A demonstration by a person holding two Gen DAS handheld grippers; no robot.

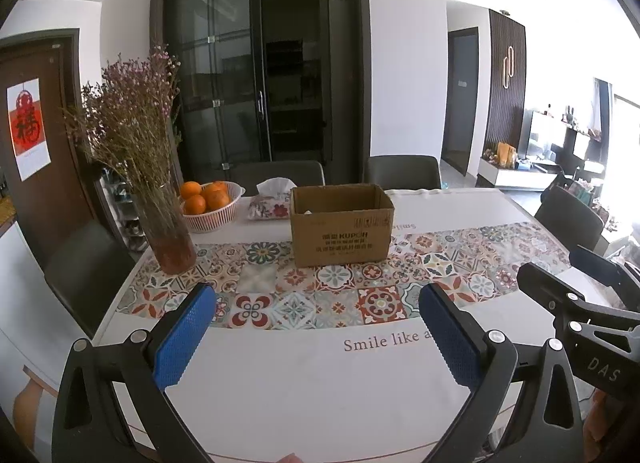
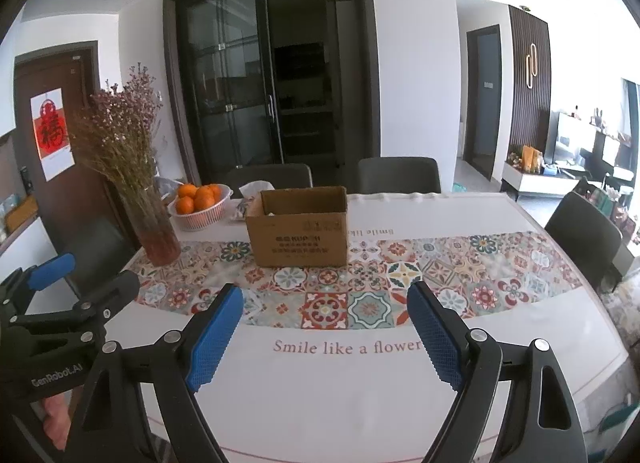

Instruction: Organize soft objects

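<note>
Both grippers, left gripper [image 1: 316, 327] and right gripper [image 2: 325, 325], hang released and empty at lower frame. Soft items apparently already sit inside the cardboard box [image 1: 342, 237] at centre; next means checking for leftovers.

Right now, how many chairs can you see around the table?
4: two at the far side, behind the cardboard box, at and; one at the right end; one at the left end. Others may be out of view.
</note>
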